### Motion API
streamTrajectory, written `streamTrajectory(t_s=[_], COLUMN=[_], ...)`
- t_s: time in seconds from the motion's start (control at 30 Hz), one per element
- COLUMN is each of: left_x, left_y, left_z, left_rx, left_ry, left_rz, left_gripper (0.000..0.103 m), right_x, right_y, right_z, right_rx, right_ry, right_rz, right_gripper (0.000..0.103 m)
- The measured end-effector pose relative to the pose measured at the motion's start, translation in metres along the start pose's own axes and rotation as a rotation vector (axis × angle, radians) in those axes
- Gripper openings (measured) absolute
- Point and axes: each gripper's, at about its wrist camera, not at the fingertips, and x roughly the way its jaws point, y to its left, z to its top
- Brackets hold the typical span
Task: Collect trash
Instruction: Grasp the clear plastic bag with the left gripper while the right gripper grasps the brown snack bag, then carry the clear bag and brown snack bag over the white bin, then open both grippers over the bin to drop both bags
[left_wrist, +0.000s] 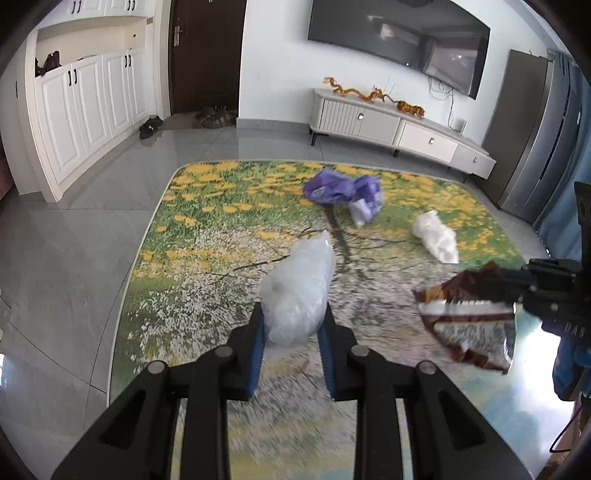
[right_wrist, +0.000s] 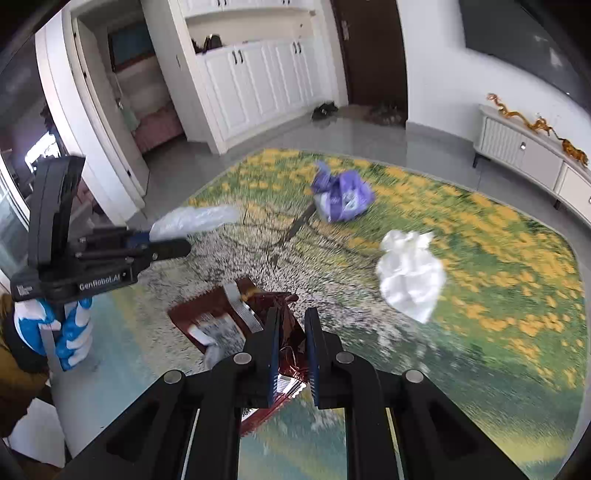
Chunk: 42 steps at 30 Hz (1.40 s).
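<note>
My left gripper (left_wrist: 291, 314) is shut on a crumpled clear plastic bag (left_wrist: 297, 291) and holds it above the flowered rug (left_wrist: 221, 236). It also shows in the right wrist view (right_wrist: 166, 245) with the clear bag (right_wrist: 195, 218). My right gripper (right_wrist: 291, 317) is shut on a brown snack wrapper (right_wrist: 229, 317), held above the rug (right_wrist: 480, 295). The wrapper (left_wrist: 469, 317) and right gripper (left_wrist: 517, 286) show at the right of the left wrist view. A purple plastic bag (left_wrist: 341, 190) (right_wrist: 343, 197) and a white crumpled bag (left_wrist: 436, 236) (right_wrist: 410, 275) lie on the rug.
A white TV cabinet (left_wrist: 399, 129) stands along the far wall under a wall TV (left_wrist: 399, 40). White cupboards (left_wrist: 85, 110) line the left. Shoes (left_wrist: 149, 125) lie by the dark door (left_wrist: 207, 55). Grey tile floor (left_wrist: 66, 258) surrounds the rug.
</note>
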Motion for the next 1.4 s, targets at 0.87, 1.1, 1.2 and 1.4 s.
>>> streamTrajectory(t_s=[0.87,1.1,1.2,1.4], left_x=[-0.015,0.029,0.045,0.086], left_y=[-0.308,-0.429,-0.469,-0.528], left_z=[0.0,-0.009,-0.009,-0.007], left_rx=[0.421,0.551,0.572,0.588], left_ry=[0.046,0.14,0.172,0.24], left_rz=[-0.317,-0.411,-0.426,-0.434], left_gripper=[0.025,0.025,0.025,0.028], right_x=[-0.287,-0.309,-0.306,-0.285], right_y=[-0.192,-0.256,-0.277,-0.317], right_z=[-0.19,-0.264,-0.279,-0.294], right_rx=[0.513,0.715,0.762,0.822], right_ry=[-0.342,-0.305,-0.279,-0.224], right_rz=[-0.439,-0.604,-0.632,-0.649], right_gripper=[0.012,0.013,0.013,0.013])
